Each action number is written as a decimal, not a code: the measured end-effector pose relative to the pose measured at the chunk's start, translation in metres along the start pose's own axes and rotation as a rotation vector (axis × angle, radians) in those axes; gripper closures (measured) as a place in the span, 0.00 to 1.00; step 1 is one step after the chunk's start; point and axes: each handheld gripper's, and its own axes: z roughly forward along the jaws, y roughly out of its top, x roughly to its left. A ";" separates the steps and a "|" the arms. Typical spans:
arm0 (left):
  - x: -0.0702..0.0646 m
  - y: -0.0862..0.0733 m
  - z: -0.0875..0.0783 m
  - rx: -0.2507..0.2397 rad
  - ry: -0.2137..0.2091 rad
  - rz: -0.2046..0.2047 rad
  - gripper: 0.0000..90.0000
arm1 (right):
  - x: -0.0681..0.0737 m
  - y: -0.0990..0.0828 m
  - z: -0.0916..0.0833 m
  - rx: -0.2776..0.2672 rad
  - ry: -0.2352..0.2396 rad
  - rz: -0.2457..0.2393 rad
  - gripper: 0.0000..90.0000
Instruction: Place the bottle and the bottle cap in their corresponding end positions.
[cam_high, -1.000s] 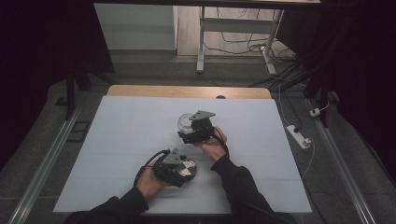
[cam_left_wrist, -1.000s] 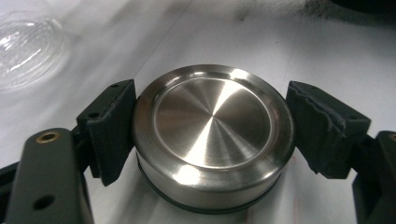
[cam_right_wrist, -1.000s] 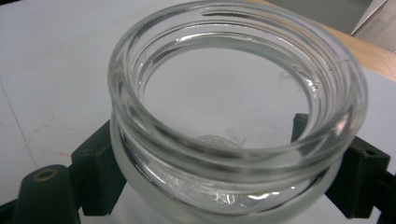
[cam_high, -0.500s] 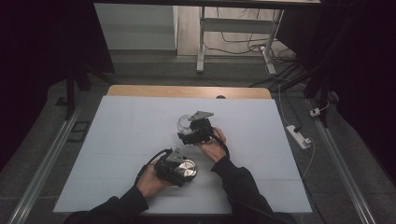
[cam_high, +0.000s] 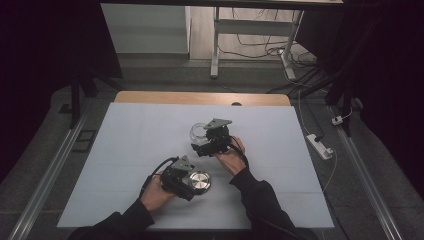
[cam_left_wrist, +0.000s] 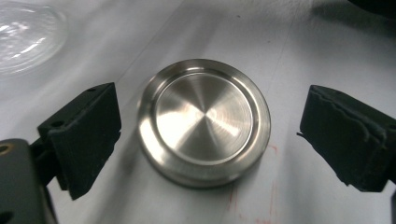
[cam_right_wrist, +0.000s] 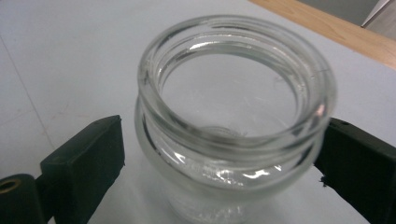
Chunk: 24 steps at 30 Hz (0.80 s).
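Observation:
A round brushed-steel lid lies flat on the white table, and in the high view the lid sits near the front. My left gripper straddles it; its jaws have just been opening and both pads stand apart from the lid's rim. A clear glass jar stands upright without a lid, mid-table in the high view. My right gripper has also just been opening, with the jar between its pads and a gap at the left pad. In the high view the left gripper and right gripper sit close together.
The white table top ends in a wooden strip at the far edge. A white power strip and cables lie on the floor at the right. Metal frame legs stand beyond the table.
Both hands stay where they were. The lid shows more fully in front of the left gripper than a second ago.

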 end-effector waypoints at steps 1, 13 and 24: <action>0.001 -0.001 -0.003 -0.005 -0.002 -0.010 0.06 | 0.000 0.000 -0.002 -0.003 0.000 -0.001 0.03; 0.010 -0.010 -0.029 -0.029 -0.005 -0.076 0.01 | 0.004 -0.001 -0.023 -0.009 0.025 0.027 0.01; 0.009 -0.019 -0.044 -0.041 0.017 -0.087 0.00 | 0.009 -0.010 -0.046 -0.038 0.050 0.037 0.00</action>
